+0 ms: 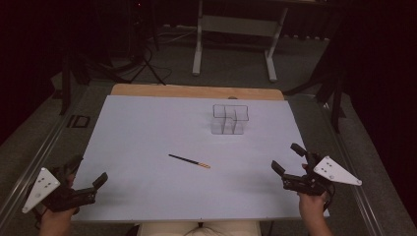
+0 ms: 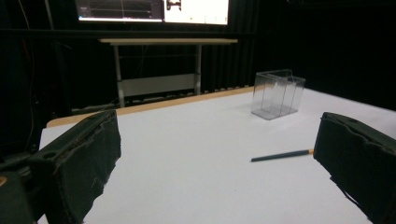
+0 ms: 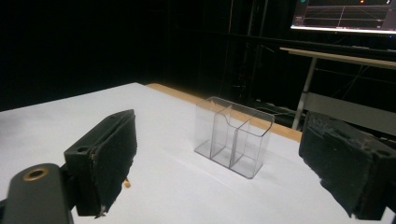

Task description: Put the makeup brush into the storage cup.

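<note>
A dark pencil (image 1: 189,161) with an orange end lies flat near the middle of the white tabletop (image 1: 142,132). Farther back stands a clear plastic holder (image 1: 229,119) with several compartments, upright and empty. My left gripper (image 1: 88,170) is open at the table's near left corner, with nothing between its jaws. My right gripper (image 1: 287,158) is open near the front right edge, also with nothing in it. The left gripper view looks between its open jaws (image 2: 218,140) at the pencil (image 2: 280,155) and the holder (image 2: 278,94). In the right gripper view, the holder (image 3: 233,135) stands ahead of the gripper (image 3: 219,140).
A wooden strip (image 1: 196,91) runs along the table's far edge. Beyond it stands a white desk frame (image 1: 236,24) on a dark floor with cables. A lit monitor (image 2: 154,9) hangs over that desk. Metal rails (image 1: 29,167) flank the table.
</note>
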{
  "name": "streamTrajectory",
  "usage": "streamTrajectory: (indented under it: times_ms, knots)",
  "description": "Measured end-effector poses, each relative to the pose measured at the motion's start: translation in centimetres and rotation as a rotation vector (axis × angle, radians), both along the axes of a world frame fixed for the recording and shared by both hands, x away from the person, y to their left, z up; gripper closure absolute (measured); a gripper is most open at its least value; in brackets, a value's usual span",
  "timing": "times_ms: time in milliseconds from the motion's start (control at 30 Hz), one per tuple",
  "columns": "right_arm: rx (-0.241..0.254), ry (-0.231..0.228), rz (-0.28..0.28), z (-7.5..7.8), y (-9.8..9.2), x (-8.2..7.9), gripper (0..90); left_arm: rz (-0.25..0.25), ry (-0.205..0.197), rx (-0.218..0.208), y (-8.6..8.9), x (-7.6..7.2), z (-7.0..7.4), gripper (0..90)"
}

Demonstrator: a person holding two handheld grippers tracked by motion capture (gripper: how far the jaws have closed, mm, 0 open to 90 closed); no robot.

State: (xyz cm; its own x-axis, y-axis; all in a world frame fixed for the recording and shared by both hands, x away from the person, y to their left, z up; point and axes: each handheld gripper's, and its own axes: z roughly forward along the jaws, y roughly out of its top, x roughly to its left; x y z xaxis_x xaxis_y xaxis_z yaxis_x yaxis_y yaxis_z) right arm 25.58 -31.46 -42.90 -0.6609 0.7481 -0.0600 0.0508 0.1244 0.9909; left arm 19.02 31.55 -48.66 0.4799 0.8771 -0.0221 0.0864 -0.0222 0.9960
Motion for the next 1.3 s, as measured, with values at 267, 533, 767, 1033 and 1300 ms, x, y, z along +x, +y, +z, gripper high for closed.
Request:
streamTrajectory:
  times_ms: [267, 533, 767, 1033, 1300]
  knots:
    - [-0.003, 0.010, -0.004, -0.1, -0.2, 0.1, 11.5, -0.013, 0.007, -0.007, -0.3, 0.2, -0.1, 5.1]
    - [-0.006, 0.018, 0.004, -0.4, -0.4, 0.2, 11.5, -0.032, 0.010, -0.038, -0.5, 0.2, 0.3, 4.2]
    - [0.000, 0.022, 0.000, -0.3, -0.5, 0.1, 11.5, -0.032, 0.045, -0.017, -0.9, 0.3, 1.2, 2.7]
    - [-0.018, 0.016, -0.005, -0.2, -0.2, -0.2, 11.5, -0.039, 0.117, -0.006, -1.0, 1.1, 2.4, 2.6]
    - [-0.031, 0.017, -0.003, -0.2, 0.1, -0.3, 11.5, -0.122, 0.135, -0.028, -0.8, 1.7, 3.7, 2.4]
